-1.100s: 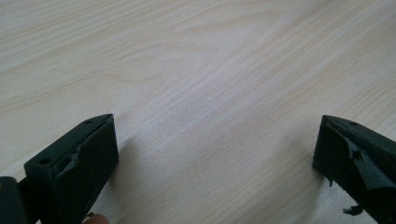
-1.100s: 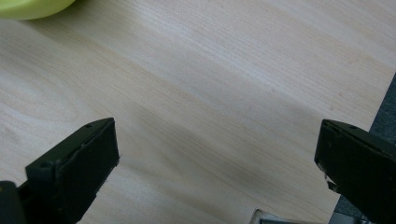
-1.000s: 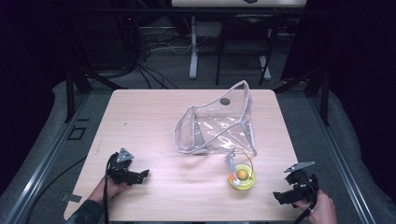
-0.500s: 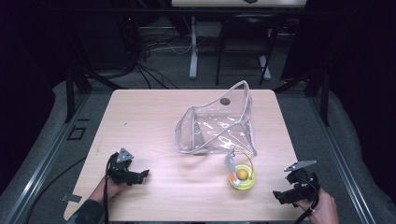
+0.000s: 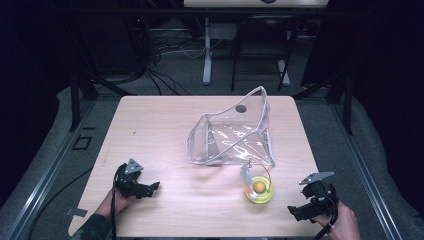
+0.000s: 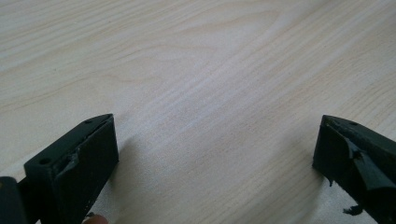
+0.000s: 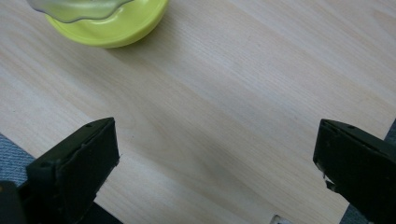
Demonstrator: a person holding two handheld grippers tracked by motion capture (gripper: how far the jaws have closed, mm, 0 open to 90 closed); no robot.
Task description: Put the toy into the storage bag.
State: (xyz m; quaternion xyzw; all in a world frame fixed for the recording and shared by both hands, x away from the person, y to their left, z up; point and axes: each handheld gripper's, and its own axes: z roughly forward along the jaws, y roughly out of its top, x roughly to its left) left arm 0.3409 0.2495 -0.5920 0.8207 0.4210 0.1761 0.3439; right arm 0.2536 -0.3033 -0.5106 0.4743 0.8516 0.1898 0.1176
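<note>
A pale wooden worktop (image 5: pixel 165 130) carries everything. The largest thing on it is a clear plastic pouch (image 5: pixel 230 135) with a light trim, standing open a little right of the middle. Just in front of its right corner, near but apparently not touching, sits a small yellow-green bowl (image 5: pixel 259 190) with an orange ball (image 5: pixel 259 186) in it and a pale utensil-like piece leaning over its rim; what that piece is cannot be made out from the high view.

The left gripper (image 5: pixel 145 189) rests low at the near left of the worktop, well apart from pouch and bowl. The left gripper view adds what the high view cannot: its jaws stand wide apart over bare wood grain, holding nothing (image 6: pixel 215 154).

The right gripper (image 5: pixel 300 212) sits at the near right corner, close to the bowl. The right gripper view shows its jaws equally spread and empty (image 7: pixel 215 154), the bowl's rim (image 7: pixel 116 23) at the top left with a translucent grey edge over it, and the worktop's edge below.

Compared with a second ago, both grippers and all the things lie just as they did.
</note>
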